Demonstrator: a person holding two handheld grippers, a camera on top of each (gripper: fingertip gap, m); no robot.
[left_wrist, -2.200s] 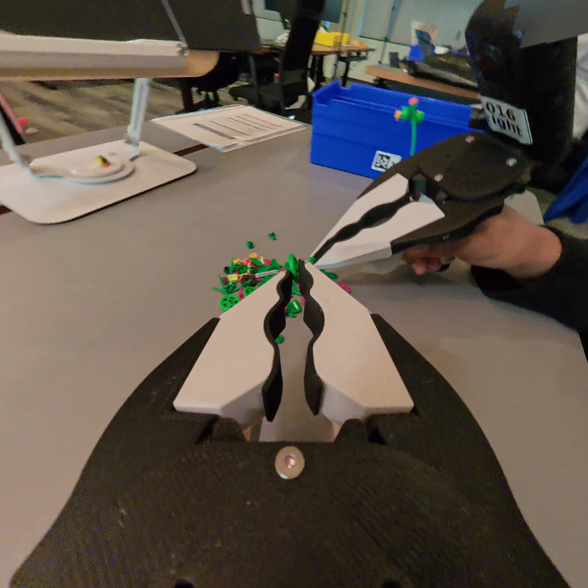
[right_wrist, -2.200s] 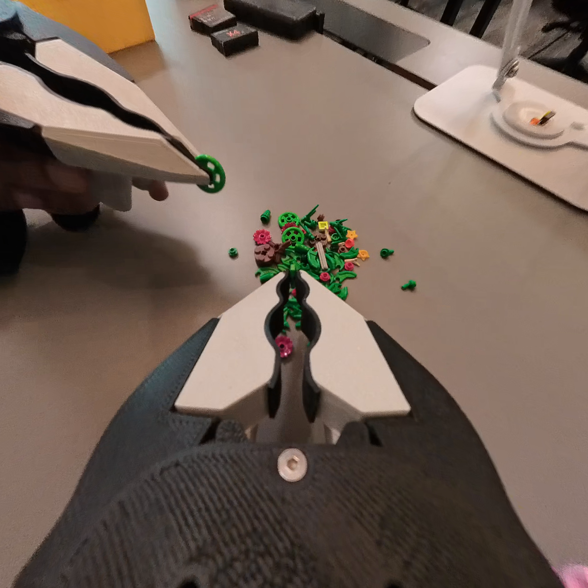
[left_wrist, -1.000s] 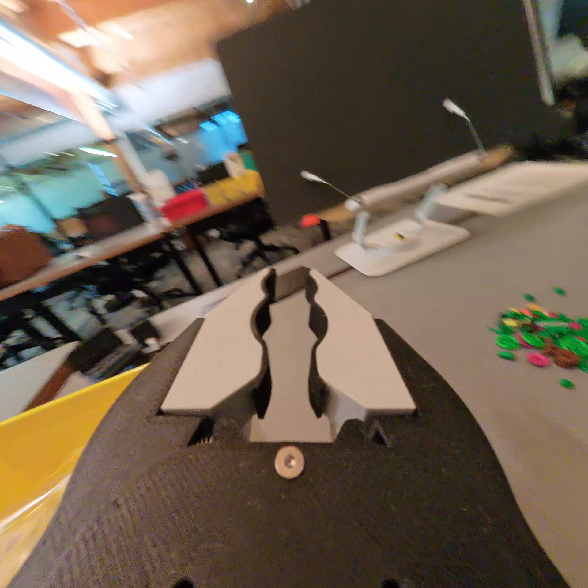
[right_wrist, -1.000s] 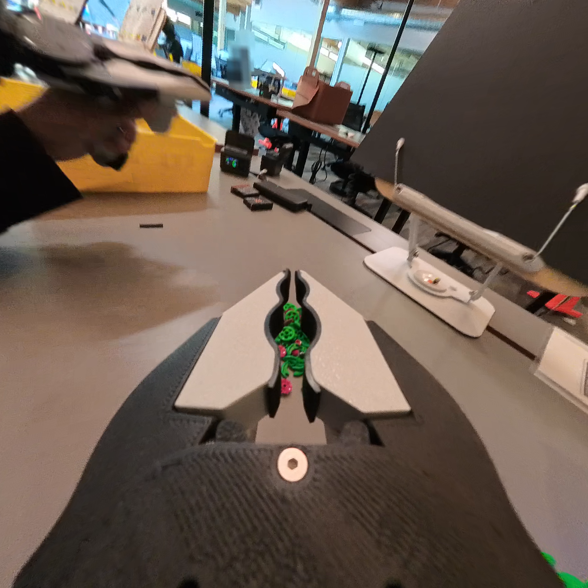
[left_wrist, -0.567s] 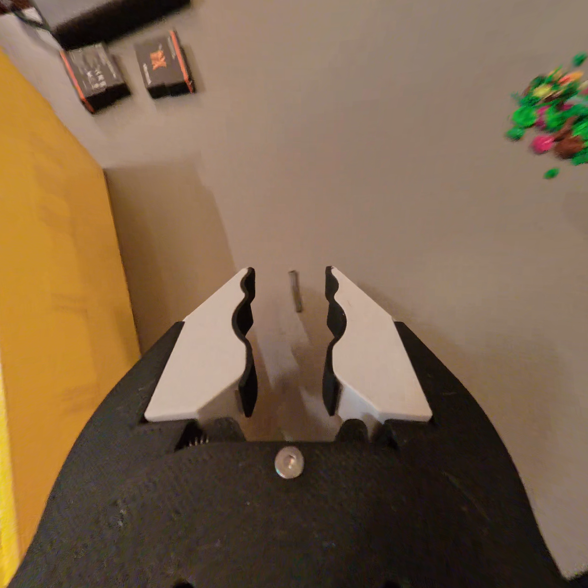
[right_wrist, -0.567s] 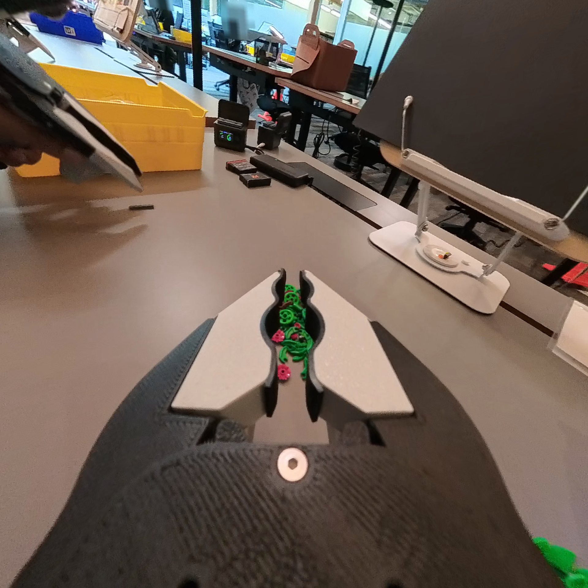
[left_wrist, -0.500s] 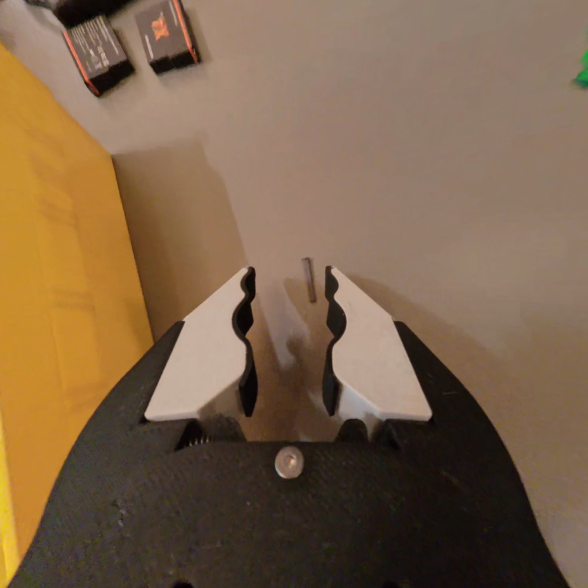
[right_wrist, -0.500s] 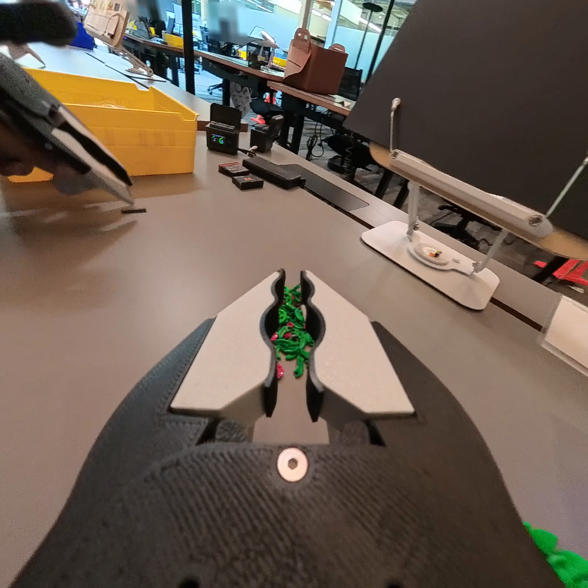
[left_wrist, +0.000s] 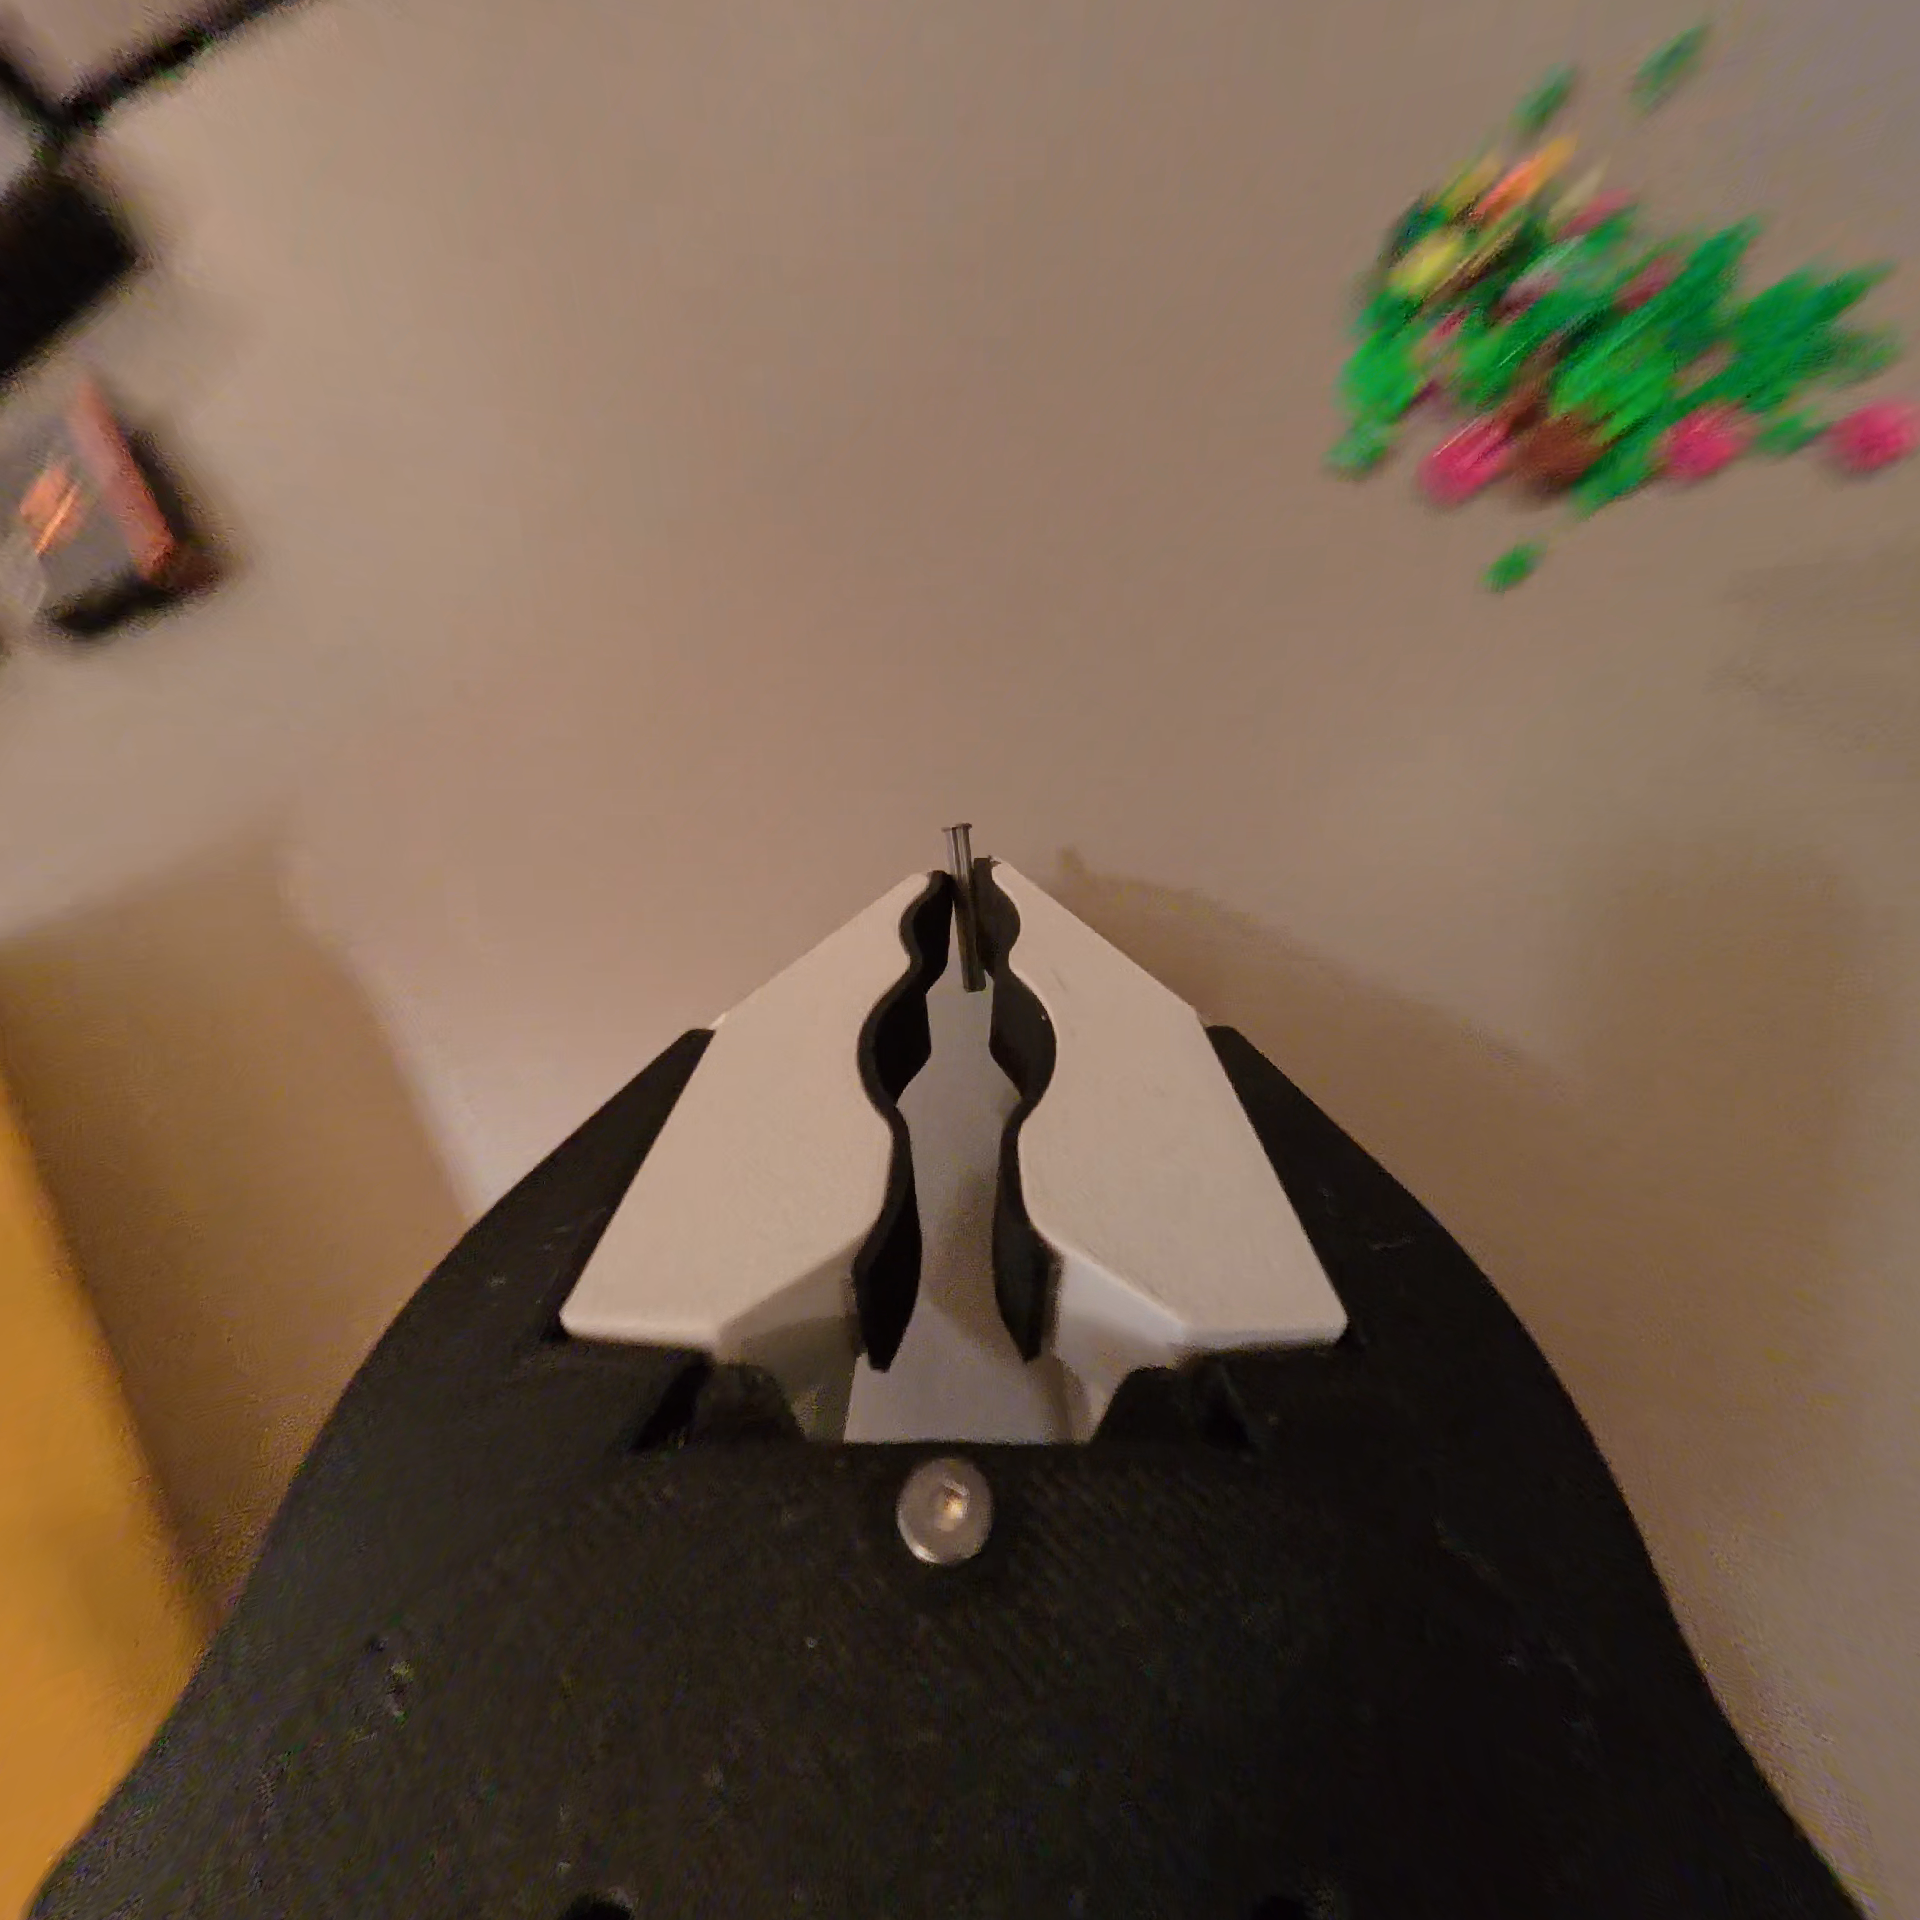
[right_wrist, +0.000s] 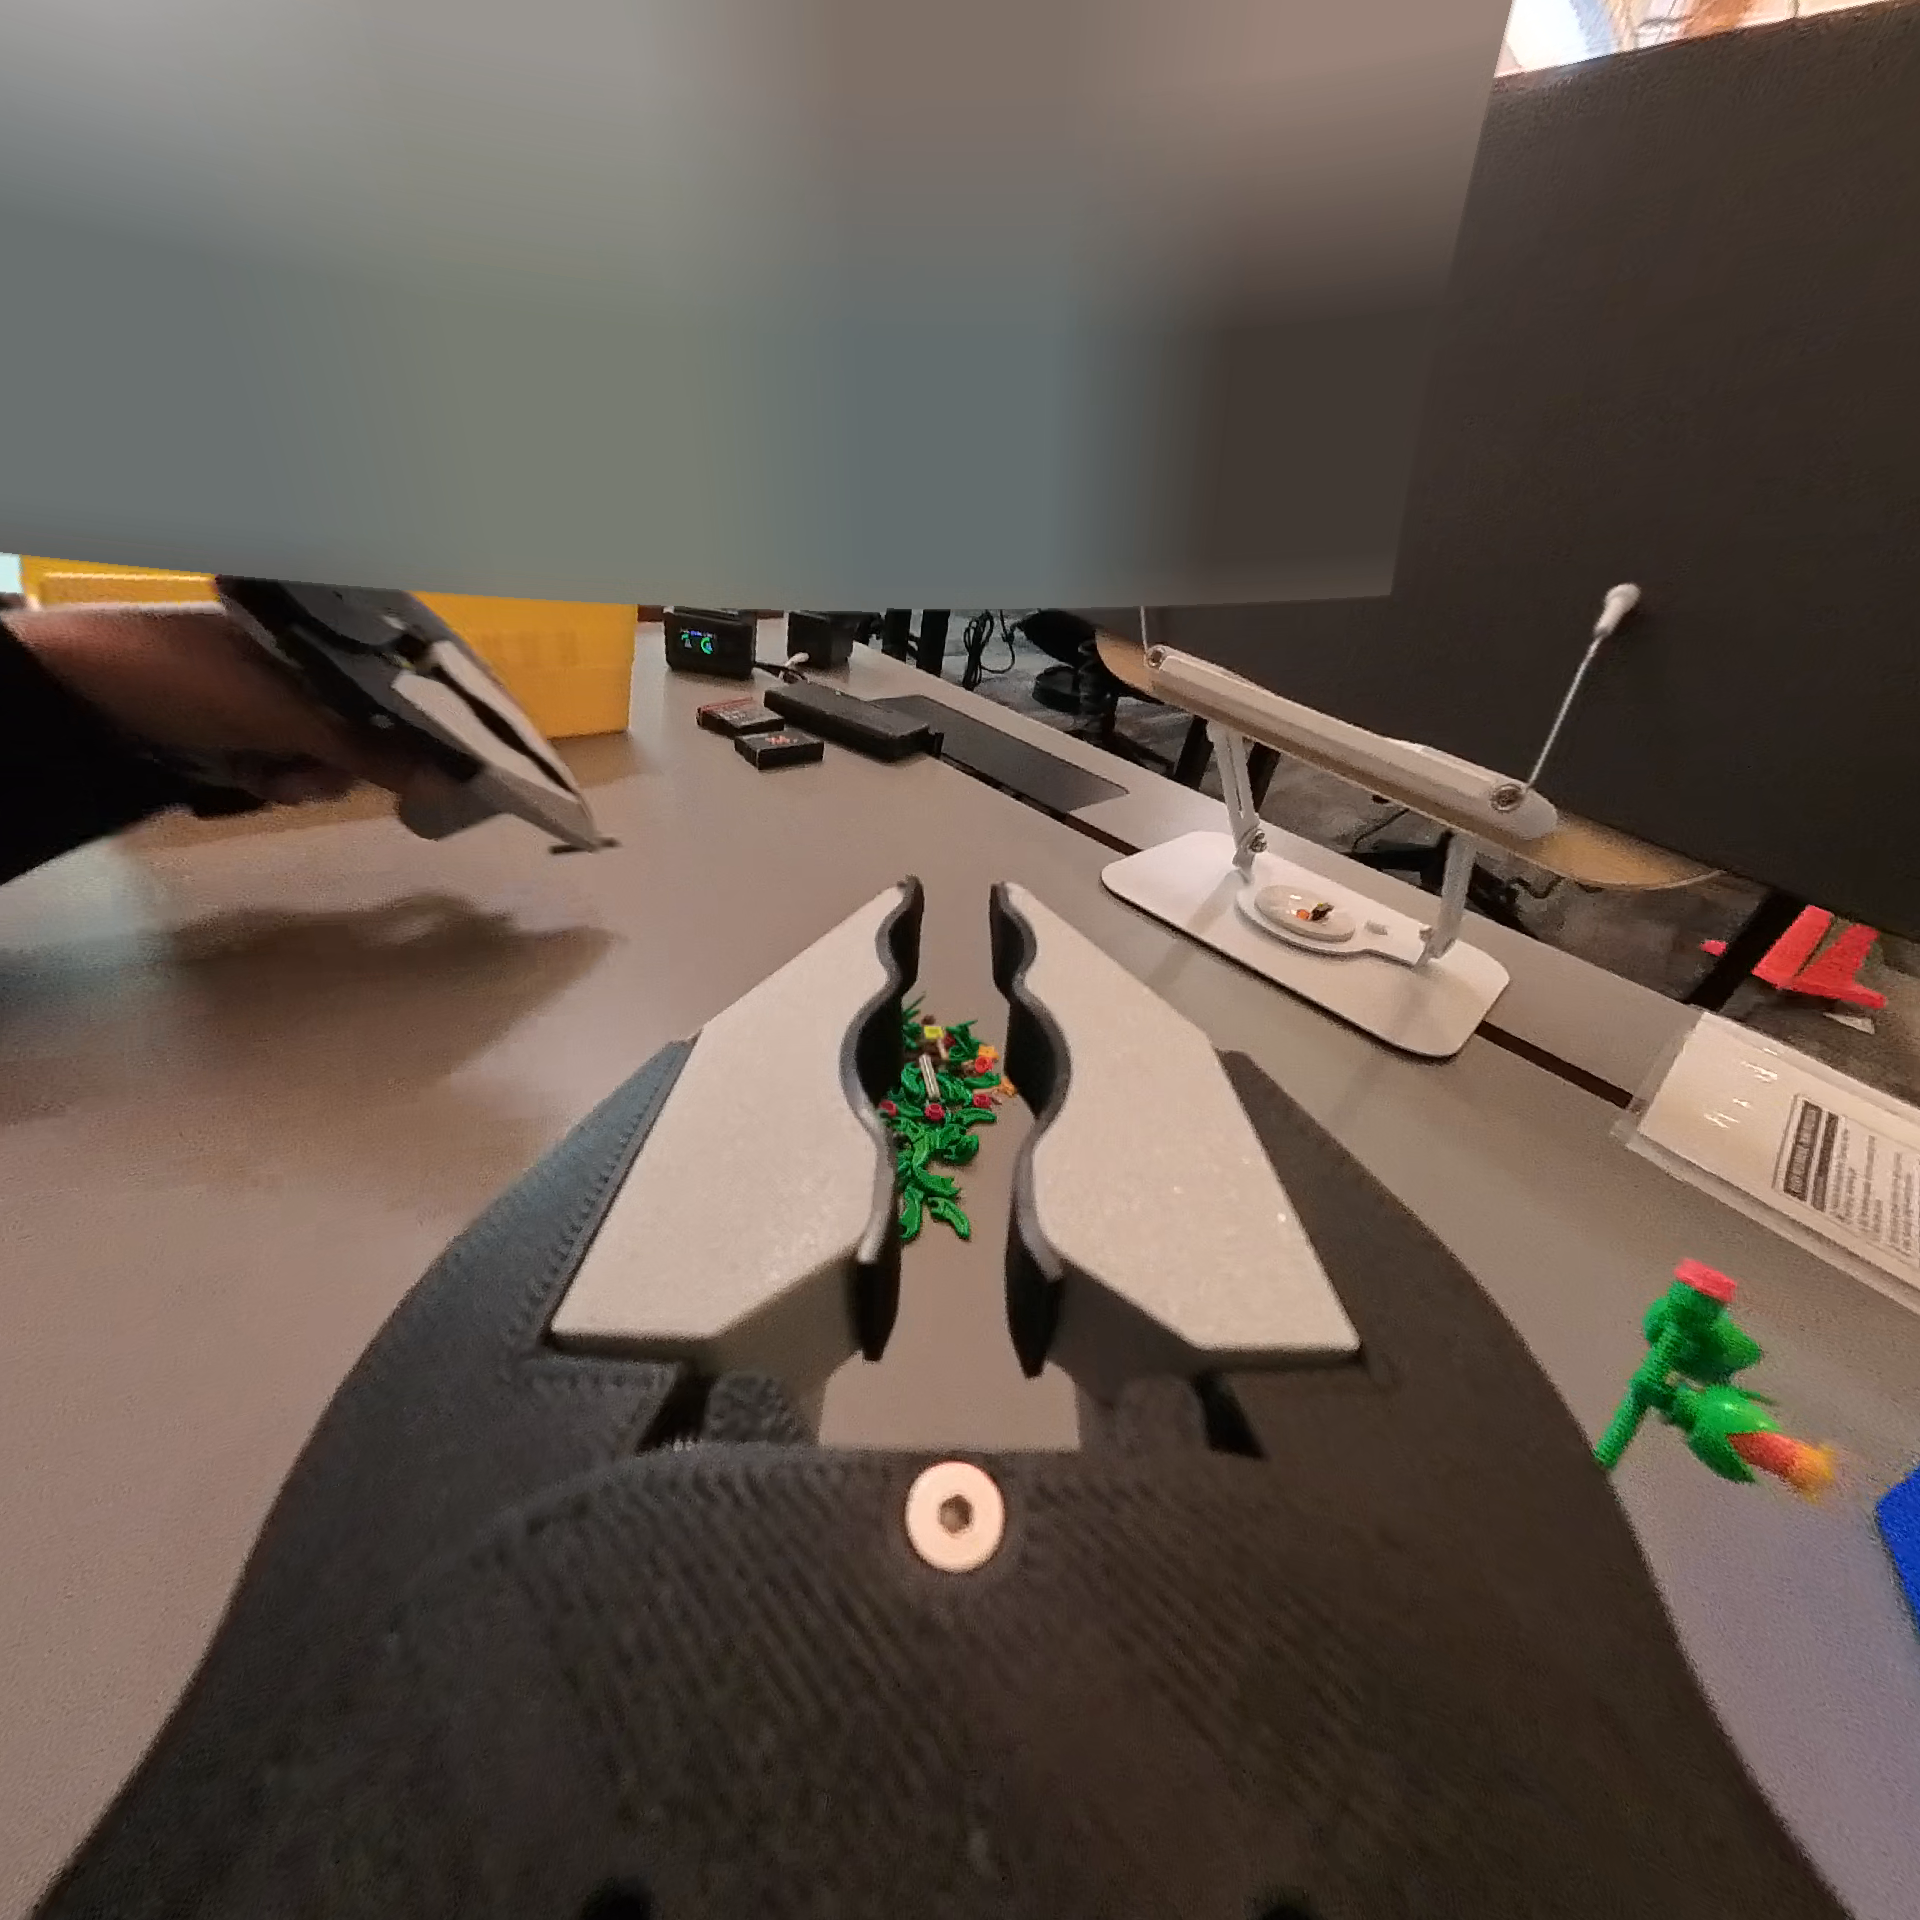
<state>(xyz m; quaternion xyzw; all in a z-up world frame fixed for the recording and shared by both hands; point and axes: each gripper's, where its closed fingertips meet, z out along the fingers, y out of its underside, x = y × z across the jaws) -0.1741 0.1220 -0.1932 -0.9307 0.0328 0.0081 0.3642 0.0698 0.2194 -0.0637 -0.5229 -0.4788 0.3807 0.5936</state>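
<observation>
Dark thin pin (left_wrist: 966, 914) sits clamped between the tips of my left hand-held gripper (left_wrist: 966, 883), its small head poking out past the tips toward 12 o'clock, shaft running back between the jaws. Left jaws are closed on it, tips low over the grey desk (left_wrist: 935, 468). Pile of small green and pink plastic pieces (left_wrist: 1621, 322) lies at 2 o'clock in the left wrist view, motion-blurred, well apart from the pin. Two small dark boxes (left_wrist: 94, 520) at 10 o'clock, blurred too. Yellow bin (left_wrist: 52, 1403) edge at 8 o'clock.

My right hand-held gripper (right_wrist: 956, 894) has its jaws parted by a narrow gap with nothing between them, and it hangs above the desk. Through that gap I see the same pile, leaves and flower bits. In the right wrist view the left one shows at 10 o'clock, tips down at the desk, a hand (right_wrist: 156, 717) behind it. White stand (right_wrist: 1320, 935) with a tilted bar at 2 o'clock. Built green stem with a red flower top (right_wrist: 1694, 1371) at 4 o'clock, just beside a blue corner (right_wrist: 1901, 1538). Clear sheet holder with paper (right_wrist: 1787, 1143) at 3 o'clock. Upper part of that view is masked.
</observation>
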